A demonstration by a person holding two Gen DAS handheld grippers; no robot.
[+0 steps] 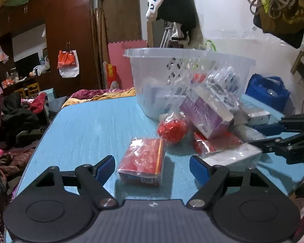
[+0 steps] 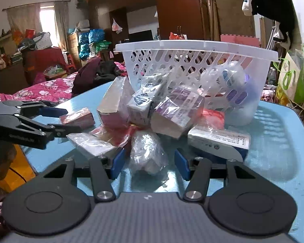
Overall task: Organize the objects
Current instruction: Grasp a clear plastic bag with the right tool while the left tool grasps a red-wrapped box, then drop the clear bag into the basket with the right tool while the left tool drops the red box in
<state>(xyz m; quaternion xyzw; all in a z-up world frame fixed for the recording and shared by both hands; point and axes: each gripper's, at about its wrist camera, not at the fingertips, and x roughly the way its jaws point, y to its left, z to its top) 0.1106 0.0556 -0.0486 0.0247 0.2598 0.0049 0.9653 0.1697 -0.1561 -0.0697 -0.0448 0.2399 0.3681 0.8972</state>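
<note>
I judge that I am at the picking step: things from the pile go into the basket (image 2: 194, 60), and both tongs are lined up on a first piece, none grasped yet.

The left tongs (image 1: 152, 167) are released, the jaws wide apart. The red box (image 1: 141, 162) in its clear wrap lies flat on the blue worktop (image 1: 87, 125) between the jaws, at 12 o'clock, nearer the left pad but not touching it.

The right tongs (image 2: 149, 167) are also released. A clear bag (image 2: 148, 154) sits between the jaws at 12 o'clock.

The basket stands behind the pile, at 12 to 1 o'clock from both. Next I should move a little forward, clench on one piece, then lift it over the rim.
</note>
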